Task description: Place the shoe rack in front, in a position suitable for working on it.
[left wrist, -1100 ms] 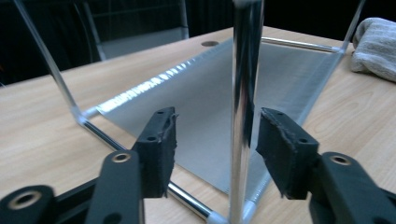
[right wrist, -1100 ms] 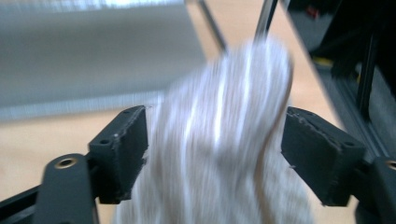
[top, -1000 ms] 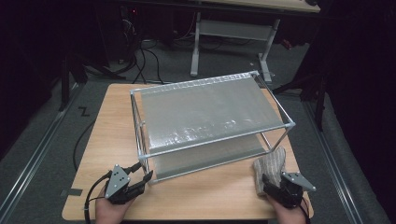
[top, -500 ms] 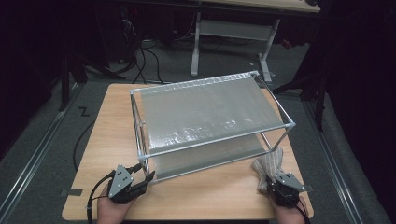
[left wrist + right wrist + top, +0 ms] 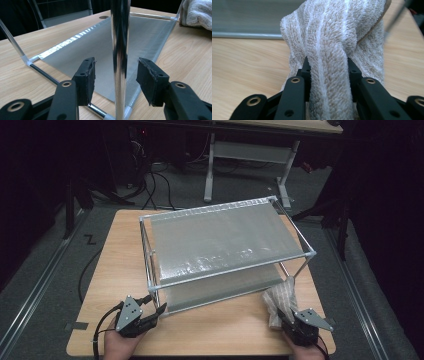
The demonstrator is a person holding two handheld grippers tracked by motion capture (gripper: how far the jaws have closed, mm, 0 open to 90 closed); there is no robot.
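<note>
Hold on tight with the right gripper [image 5: 328, 65], now pinched on a thick fold of the striped towel [image 5: 329, 37], pads sunk into the fluff on both sides. Look for the towel at the near right corner of the table [image 5: 100, 270], bunched up just beside the right front leg of the metal rack [image 5: 230, 272]. Lift slowly, so that the loose end does not drag or catch on that leg. Keep well clear of the shiny bars on the way up. Aim for the flat grey shelf and lay the towel down softly, probably on the top one.

Leave the left gripper [image 5: 116, 75] where it is, jaws wide apart on either side of the rack's near left pole [image 5: 120, 50], not touching it. Squeeze there only if the rack starts to slide.

Compared with a second ago: right jaws just closing from wide open down onto the towel, with the towel between them the whole time. Towel now a little more squashed and leaning. Right hand shifted only a tiny bit. Left gripper and rack in the same place as before, left jaws just as wide
</note>
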